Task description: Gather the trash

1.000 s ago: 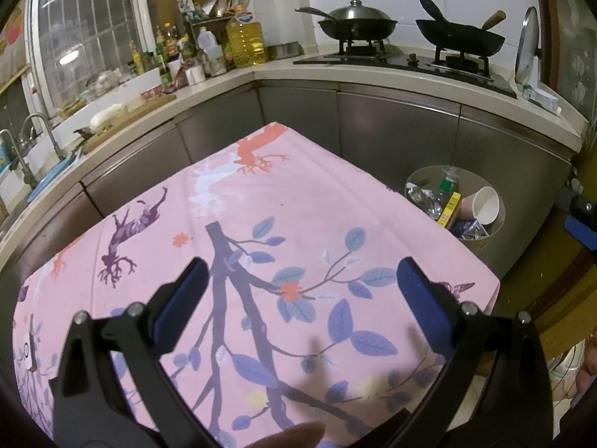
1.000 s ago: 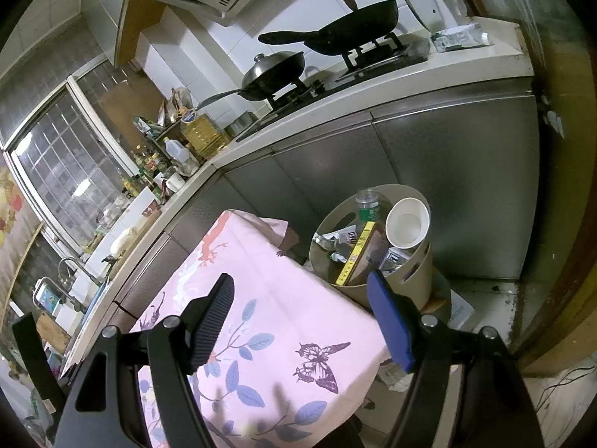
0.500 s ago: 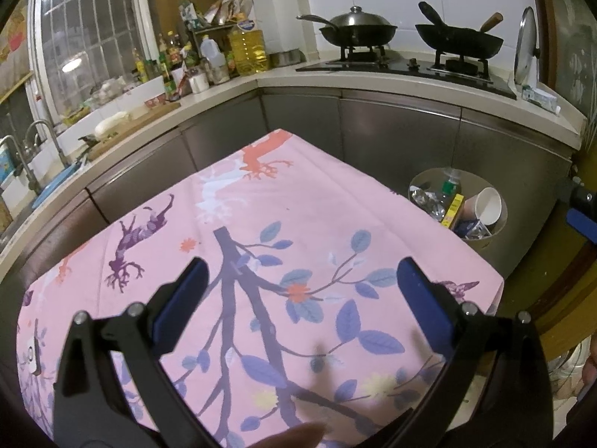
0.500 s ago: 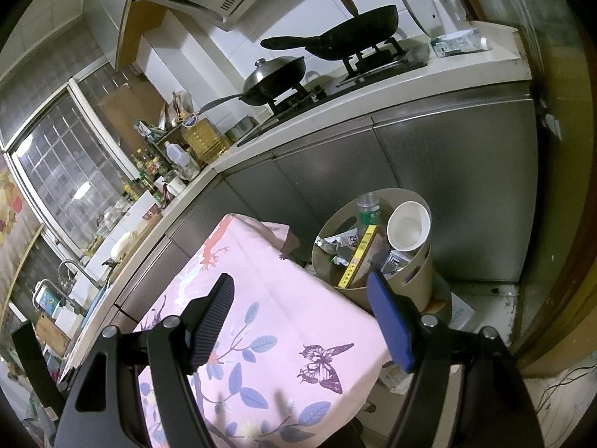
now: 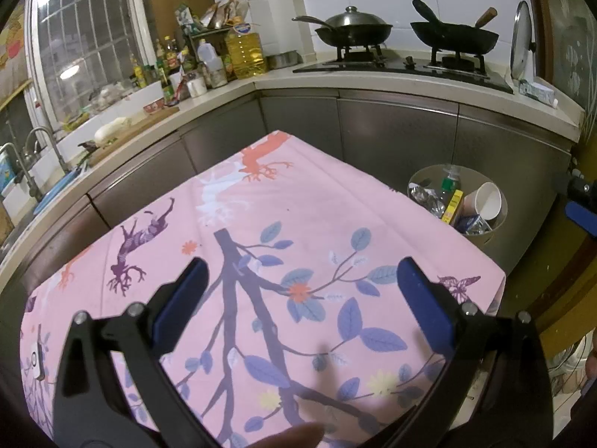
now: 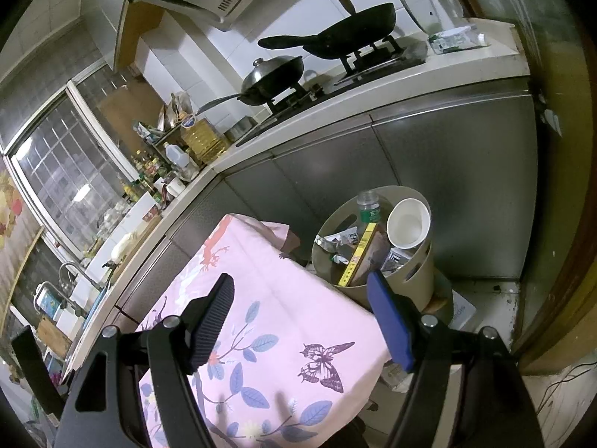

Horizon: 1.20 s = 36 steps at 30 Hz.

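At the far left of the left wrist view, a sink tap point(image 5: 37, 149) stood under the barred window point(image 5: 86, 48), and bottles and a large oil jug point(image 5: 246, 54) crowded the corner of the kitchen counter point(image 5: 410, 86). In the middle lay the desk, covered by a pink cloth point(image 5: 298, 205) with blue leaves and a purple tree; no loose trash was visible on the cloth. The left claw point(image 5: 302, 291) hovered above the near part of the cloth with its jaws wide apart and nothing between them. A fingertip point(image 5: 294, 436) showed at the bottom edge of this view. On the stove behind, 2 pans stood side by side: a lidded wok point(image 5: 352, 31) and a black pan point(image 5: 455, 35).

To the right, just beside the far right corner of the desk, a round beige bin point(image 6: 418, 280) stood on the floor against the grey cabinet doors. Inside it were a white paper cup point(image 6: 408, 224) lying on its side, a clear bottle with a green label point(image 6: 369, 211), a yellow box point(image 6: 360, 254) and crumpled wrappers point(image 6: 335, 240). The right claw point(image 6: 300, 315) was held above the desk corner, pointing toward the bin, also wide and empty. A white paper point(image 6: 462, 313) lay on the floor beside the bin.
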{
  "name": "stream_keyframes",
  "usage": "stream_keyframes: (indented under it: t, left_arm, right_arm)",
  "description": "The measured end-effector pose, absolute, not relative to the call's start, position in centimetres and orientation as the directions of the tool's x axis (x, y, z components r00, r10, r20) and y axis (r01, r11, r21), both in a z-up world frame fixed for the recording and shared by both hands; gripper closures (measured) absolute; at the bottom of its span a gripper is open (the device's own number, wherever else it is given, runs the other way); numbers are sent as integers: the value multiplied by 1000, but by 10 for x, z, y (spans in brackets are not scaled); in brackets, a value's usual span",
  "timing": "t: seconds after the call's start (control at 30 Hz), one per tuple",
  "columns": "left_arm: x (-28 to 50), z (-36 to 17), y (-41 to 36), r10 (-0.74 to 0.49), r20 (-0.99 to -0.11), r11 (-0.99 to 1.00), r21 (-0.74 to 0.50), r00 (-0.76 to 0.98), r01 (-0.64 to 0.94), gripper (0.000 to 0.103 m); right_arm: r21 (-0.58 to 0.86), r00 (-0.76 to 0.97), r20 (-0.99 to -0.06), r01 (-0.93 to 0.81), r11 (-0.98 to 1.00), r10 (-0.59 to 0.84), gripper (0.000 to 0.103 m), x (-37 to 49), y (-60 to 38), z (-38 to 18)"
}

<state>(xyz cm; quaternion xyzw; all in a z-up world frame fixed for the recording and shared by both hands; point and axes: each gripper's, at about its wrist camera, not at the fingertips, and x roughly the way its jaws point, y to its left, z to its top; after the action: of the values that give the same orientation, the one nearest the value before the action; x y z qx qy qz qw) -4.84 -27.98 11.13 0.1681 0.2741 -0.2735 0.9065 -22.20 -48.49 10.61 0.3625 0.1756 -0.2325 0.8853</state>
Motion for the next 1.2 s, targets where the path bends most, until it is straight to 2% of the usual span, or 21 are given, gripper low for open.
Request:
stream_keyframes:
  t: [1.2]
  left_arm:
    - [-51, 108, -279, -410, -582, 787, 162, 702, 595, 6]
  right_arm:
    - [562, 831, -478, 539, 627, -286, 32, -222, -486, 106]
